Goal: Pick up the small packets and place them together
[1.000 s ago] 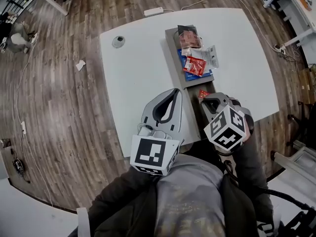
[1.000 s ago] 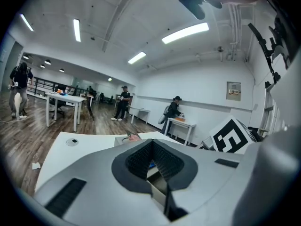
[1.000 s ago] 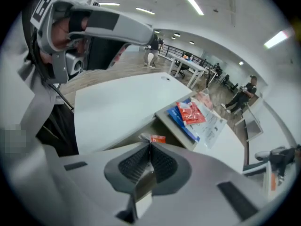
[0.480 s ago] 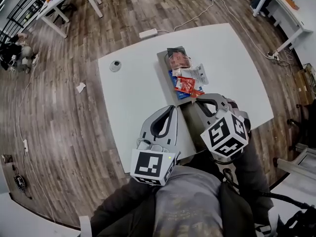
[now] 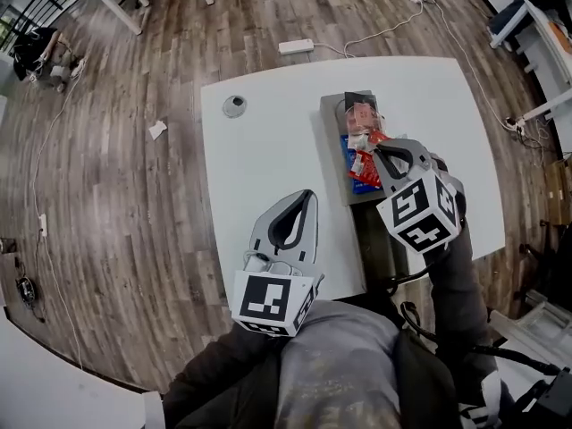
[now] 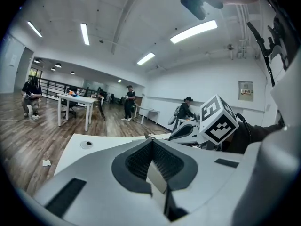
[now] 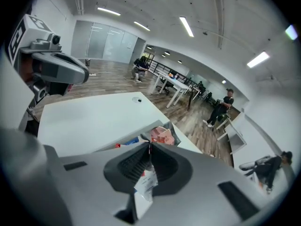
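A heap of small packets [image 5: 361, 119], pink, red and blue, lies at the far end of a long grey tray [image 5: 332, 132] on the white table [image 5: 259, 159]. My right gripper [image 5: 379, 149] hovers over the near side of that heap, shut on a small white and red packet [image 7: 146, 181] that hangs between its jaws. The right gripper view looks past the closed tips [image 7: 149, 145] at the pink packet [image 7: 162, 134] below. My left gripper [image 5: 305, 197] is held over bare table to the left of the tray, its tips [image 6: 151, 140] together and nothing in them.
A round grey grommet [image 5: 235, 105] sits in the table's far left corner. On the wooden floor lie a white power strip [image 5: 296, 46] with its cable and a paper scrap [image 5: 157, 130]. Other tables and people stand far off in the room.
The right gripper has travelled up the tray from its near end to the heap, taking the small red packet with it. The left gripper has shifted only slightly.
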